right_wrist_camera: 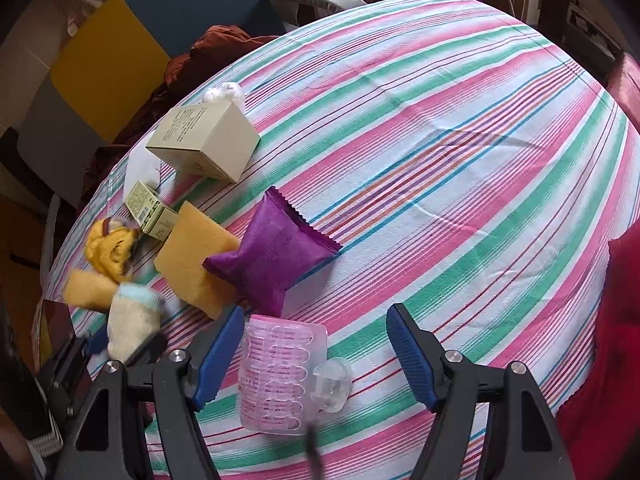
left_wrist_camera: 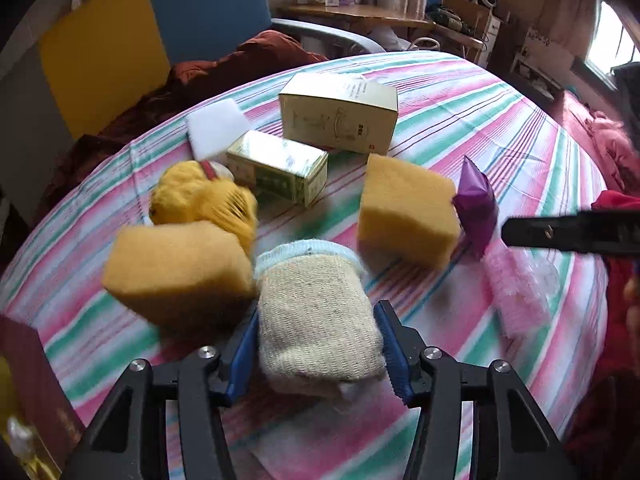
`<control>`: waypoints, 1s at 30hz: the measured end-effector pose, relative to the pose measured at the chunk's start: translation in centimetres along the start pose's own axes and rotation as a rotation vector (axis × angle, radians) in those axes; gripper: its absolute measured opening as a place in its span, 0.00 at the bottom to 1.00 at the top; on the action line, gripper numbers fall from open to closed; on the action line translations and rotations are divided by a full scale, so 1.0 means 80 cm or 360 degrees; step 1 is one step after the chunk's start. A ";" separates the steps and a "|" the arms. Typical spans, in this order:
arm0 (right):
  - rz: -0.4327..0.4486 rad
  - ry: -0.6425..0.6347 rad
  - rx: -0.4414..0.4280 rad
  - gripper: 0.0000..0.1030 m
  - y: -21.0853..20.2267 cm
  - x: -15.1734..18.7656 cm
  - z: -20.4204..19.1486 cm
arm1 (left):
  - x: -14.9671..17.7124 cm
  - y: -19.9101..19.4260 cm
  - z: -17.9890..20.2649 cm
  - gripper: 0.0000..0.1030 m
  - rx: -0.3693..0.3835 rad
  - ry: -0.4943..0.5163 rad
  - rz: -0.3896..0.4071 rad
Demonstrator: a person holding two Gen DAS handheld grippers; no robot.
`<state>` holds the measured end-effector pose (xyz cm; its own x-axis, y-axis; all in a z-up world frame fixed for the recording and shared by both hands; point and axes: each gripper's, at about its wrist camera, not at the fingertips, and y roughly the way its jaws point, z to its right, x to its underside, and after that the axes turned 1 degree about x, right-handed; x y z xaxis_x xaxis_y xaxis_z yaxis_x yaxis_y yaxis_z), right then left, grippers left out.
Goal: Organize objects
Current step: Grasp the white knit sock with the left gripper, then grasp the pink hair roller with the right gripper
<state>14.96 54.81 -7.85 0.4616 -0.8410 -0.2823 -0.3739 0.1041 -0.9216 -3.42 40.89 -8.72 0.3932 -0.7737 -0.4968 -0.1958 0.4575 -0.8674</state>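
Note:
My left gripper is shut on a beige knitted scrub mitt with a pale blue cuff; the mitt also shows in the right wrist view. My right gripper is open, its jaws standing over a pink plastic pack that lies on the striped cloth. A purple pouch lies just beyond the pack. Two yellow sponges, a yellow knitted item, a green box, a cream box and a white foam block lie ahead of the left gripper.
The table is covered by a pink, green and white striped cloth. A dark red blanket and a blue and yellow chair stand behind it. A red garment lies at the right edge. A crumpled clear wrapper lies behind the cream box.

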 end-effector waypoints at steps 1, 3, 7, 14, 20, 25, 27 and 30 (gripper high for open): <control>-0.0001 0.0009 -0.0003 0.73 0.001 0.000 0.001 | 0.010 -0.006 -0.001 0.54 0.0015 -0.0025 0.0005; 0.0000 0.0019 -0.0002 0.73 0.002 -0.001 0.002 | 0.029 -0.017 -0.001 0.54 0.0032 -0.0041 0.0010; -0.0031 0.0008 0.0002 0.73 0.006 0.001 0.001 | 0.061 -0.038 0.002 0.54 0.0043 -0.0078 0.0020; -0.0079 -0.0096 0.0029 0.78 0.020 0.007 -0.022 | 0.104 -0.051 0.008 0.54 0.0080 -0.0141 0.0011; -0.0093 -0.0172 0.0064 0.78 0.019 0.018 -0.034 | 0.098 -0.047 0.012 0.54 0.0066 -0.0153 0.0033; -0.0076 -0.0235 0.0050 0.79 0.019 0.018 -0.046 | 0.098 -0.045 0.013 0.54 0.0067 -0.0143 0.0036; -0.0066 -0.0258 0.0027 0.79 0.016 0.018 -0.048 | 0.100 -0.047 0.011 0.54 0.0084 -0.0152 0.0041; -0.0082 -0.0299 0.0019 0.79 0.023 0.017 -0.057 | 0.108 -0.052 0.007 0.53 0.0100 -0.0148 0.0055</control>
<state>11.21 51.42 -8.70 0.6221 -0.7318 -0.2784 -0.3367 0.0710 -0.9389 1.33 32.56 -9.39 0.4694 -0.7142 -0.5192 -0.1549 0.5123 -0.8447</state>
